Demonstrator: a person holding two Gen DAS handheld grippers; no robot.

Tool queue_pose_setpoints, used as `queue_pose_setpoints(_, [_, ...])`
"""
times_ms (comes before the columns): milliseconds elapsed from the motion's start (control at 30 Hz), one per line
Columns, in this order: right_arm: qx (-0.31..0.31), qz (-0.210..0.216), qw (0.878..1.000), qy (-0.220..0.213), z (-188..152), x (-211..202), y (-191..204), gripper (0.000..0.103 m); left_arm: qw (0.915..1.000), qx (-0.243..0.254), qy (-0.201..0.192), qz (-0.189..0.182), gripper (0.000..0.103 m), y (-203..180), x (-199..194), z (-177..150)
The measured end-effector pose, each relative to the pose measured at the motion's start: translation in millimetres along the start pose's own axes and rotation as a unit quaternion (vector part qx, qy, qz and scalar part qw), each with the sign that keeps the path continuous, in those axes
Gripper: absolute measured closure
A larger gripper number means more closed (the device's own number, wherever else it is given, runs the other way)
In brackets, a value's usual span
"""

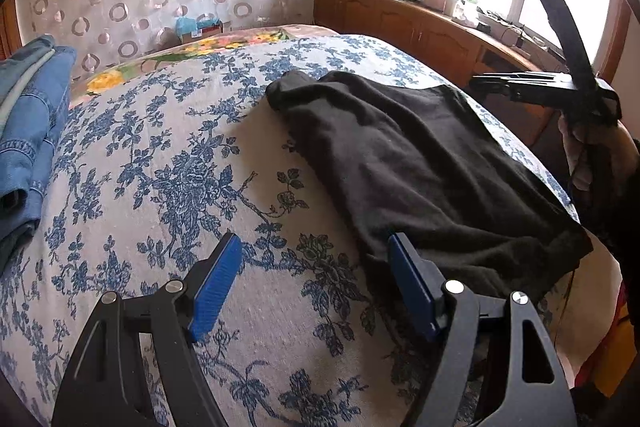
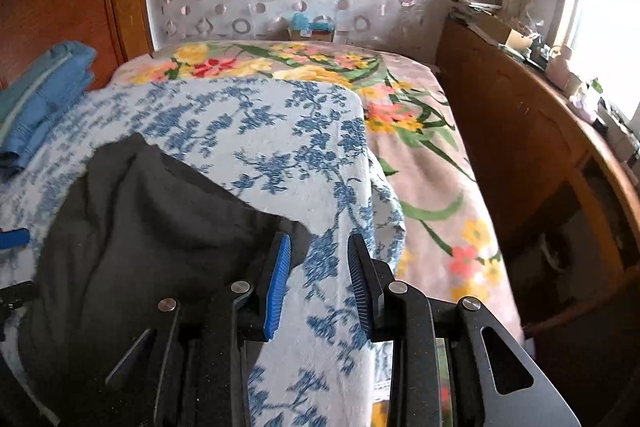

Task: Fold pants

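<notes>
Your left gripper (image 1: 314, 285): jaws wide apart, empty, at the near edge of the pants.
Your right gripper (image 2: 318, 285): jaws parted, nothing between them.
Pants (image 1: 408, 163): black, soft, rumpled, folded over, lying on the blue-flowered bedspread (image 1: 168, 163).
Beyond: folded denim (image 1: 28, 131) well apart at the left.

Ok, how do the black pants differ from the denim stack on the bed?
The black pants lie rumpled in a loose single fold, near both grippers; the denim stack sits neatly folded in several layers at the bed's far left. The pants are soft and matte; the denim is stiffer, with visible seams. Both rest on the blue floral cover.
</notes>
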State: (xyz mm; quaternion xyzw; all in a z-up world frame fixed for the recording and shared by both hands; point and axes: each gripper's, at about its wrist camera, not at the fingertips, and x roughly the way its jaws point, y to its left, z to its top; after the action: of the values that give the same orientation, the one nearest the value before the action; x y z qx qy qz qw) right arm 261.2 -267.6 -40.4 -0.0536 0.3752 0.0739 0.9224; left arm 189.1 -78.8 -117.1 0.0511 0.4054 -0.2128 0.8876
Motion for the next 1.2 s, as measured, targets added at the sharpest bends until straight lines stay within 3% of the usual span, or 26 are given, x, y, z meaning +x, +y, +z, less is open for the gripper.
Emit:
queue_pose_setpoints(333, [0.007, 0.069, 0.998, -0.011, -55.2, -36.4, 19.3, 0.072, 0.9999, -0.001, -0.013, -0.009, 0.027, -6.4, -29.0, -22.9])
queue_pose_setpoints(433, [0.003, 0.077, 0.997, -0.005, -72.3, -42.5, 24.5, 0.068, 0.9997, 0.001, -0.016, -0.017, 0.033, -10.2, -36.8, -30.8])
queue_pose_setpoints(667, [0.008, 0.074, 0.997, 0.001, -104.7, -55.1, 27.0, 0.062, 0.9990, 0.014, -0.006, -0.041, 0.054, -27.2, -39.3, -48.8])
queue_pose_setpoints(900, [0.015, 0.060, 0.998, 0.008, -120.6, -75.1, 43.0, 0.059, 0.9992, 0.023, -0.003, -0.031, 0.055, -41.5, -33.3, -56.1])
queue_pose_setpoints(1200, [0.021, 0.023, 1.000, 0.002, -130.8, -84.6, 60.2, 0.052, 0.9990, 0.036, -0.021, -0.015, 0.066, -52.5, -28.8, -48.6])
